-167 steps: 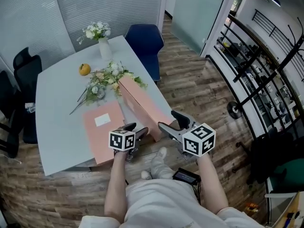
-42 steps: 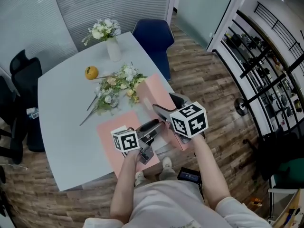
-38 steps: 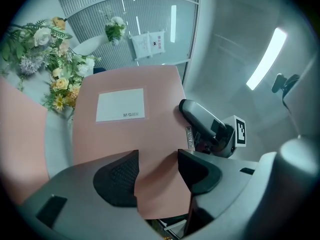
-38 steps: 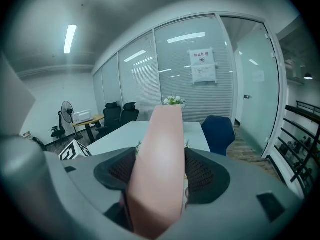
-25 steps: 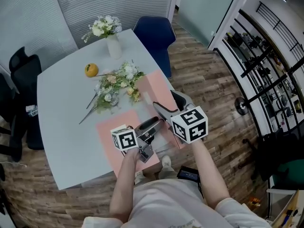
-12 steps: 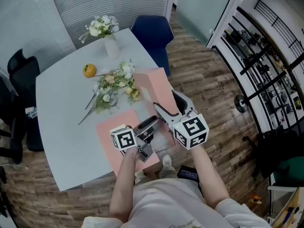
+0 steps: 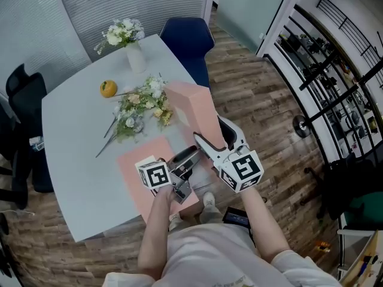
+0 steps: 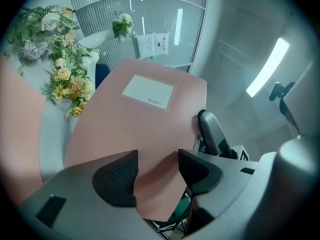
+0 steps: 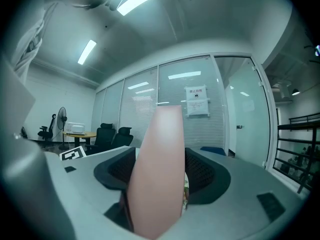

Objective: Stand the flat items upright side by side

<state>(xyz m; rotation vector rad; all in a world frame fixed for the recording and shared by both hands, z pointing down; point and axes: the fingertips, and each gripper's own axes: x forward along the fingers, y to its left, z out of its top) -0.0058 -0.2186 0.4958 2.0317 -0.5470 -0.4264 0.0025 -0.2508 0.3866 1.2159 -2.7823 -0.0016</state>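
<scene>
View from above: a person's 2 arms reach over a pale table. Right gripper is clenched on the near edge of the raised pink folder, which tilts up off the table by the right-hand edge, just beside the loose flowers. In the right gripper view the folder sits edge-on between both pads. Left gripper hovers over the flat pink folder, which lies near the table's front edge. Its jaws stand wide apart, w/ the raised folder's lower corner poking into the gap, not clamped. A white label shows on that folder's face.

Vs ~7 s ago: the raised folder then stood on its long edge across the table, w/ neither gripper on it, and both grippers sat back at the table's front edge. Vs 1 s ago: left gripper same spot, jaws same width; right gripper a little nearer the person
</scene>
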